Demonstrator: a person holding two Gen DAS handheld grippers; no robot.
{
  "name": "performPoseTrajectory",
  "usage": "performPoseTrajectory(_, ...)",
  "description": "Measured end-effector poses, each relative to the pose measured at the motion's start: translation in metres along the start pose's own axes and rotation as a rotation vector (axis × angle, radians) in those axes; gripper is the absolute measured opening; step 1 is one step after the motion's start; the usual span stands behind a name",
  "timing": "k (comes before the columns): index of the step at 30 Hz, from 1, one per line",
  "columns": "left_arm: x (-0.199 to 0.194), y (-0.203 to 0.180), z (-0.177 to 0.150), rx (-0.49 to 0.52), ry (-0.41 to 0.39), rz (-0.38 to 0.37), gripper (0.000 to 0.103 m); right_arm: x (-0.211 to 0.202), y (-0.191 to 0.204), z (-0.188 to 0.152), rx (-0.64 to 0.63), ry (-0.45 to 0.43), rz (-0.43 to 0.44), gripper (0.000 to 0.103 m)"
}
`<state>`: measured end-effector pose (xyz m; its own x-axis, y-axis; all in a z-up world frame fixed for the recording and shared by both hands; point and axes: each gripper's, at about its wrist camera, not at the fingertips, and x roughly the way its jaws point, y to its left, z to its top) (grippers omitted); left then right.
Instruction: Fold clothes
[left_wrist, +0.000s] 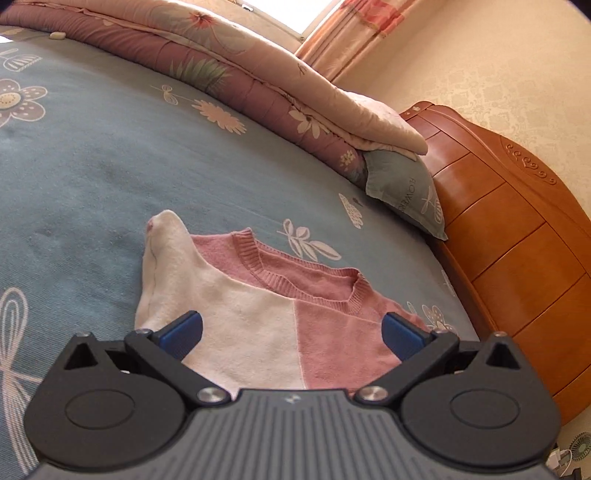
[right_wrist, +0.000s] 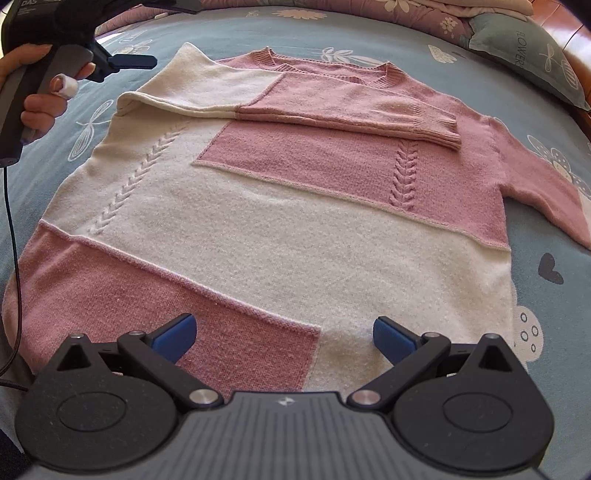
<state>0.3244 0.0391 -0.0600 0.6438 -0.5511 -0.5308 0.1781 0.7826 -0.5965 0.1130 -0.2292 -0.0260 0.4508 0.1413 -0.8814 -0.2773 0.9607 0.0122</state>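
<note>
A pink and cream knit sweater (right_wrist: 280, 221) lies flat on the blue floral bedsheet (right_wrist: 546, 302), neckline far from me. Its left sleeve (right_wrist: 332, 110) is folded across the chest; the right sleeve (right_wrist: 543, 188) lies spread out to the side. My right gripper (right_wrist: 284, 339) hovers open over the hem, nothing between its blue pads. My left gripper (left_wrist: 291, 332) is open above the cream shoulder of the sweater (left_wrist: 258, 325), near the collar (left_wrist: 306, 277). In the right wrist view the left gripper (right_wrist: 136, 61), held by a hand (right_wrist: 37, 99), sits at the top left beside that shoulder.
A rolled floral quilt (left_wrist: 240, 74) and a grey-green pillow (left_wrist: 406, 192) lie along the far side of the bed. A wooden headboard (left_wrist: 517, 240) stands at the right, with curtains (left_wrist: 354, 33) behind. A black cable (right_wrist: 11, 258) hangs at the left.
</note>
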Motion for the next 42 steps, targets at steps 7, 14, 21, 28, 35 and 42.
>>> performPoseTrajectory(7,0.02,0.032,-0.005,0.041,-0.039,0.202,0.102,0.005,-0.006,-0.004,-0.002,0.005,-0.013,0.103)
performPoseTrajectory(14,-0.002,0.054,0.003,-0.061,-0.058,0.234,0.102,0.007,-0.006,-0.003,-0.002,-0.003,-0.019,0.103)
performPoseTrajectory(21,-0.003,0.036,0.002,-0.022,-0.042,0.022,0.102,0.009,-0.004,-0.002,-0.005,0.0,-0.032,0.103)
performPoseTrajectory(28,-0.001,0.059,-0.007,0.033,-0.034,0.152,0.102,0.008,-0.005,-0.004,-0.006,-0.009,-0.028,0.103)
performPoseTrajectory(35,-0.03,0.08,0.019,-0.112,-0.106,0.078,0.102,0.009,-0.004,-0.003,-0.005,-0.014,-0.032,0.103)
performPoseTrajectory(42,0.022,0.059,0.041,-0.123,0.024,-0.133,0.102,0.01,-0.004,-0.003,-0.004,-0.016,-0.033,0.103)
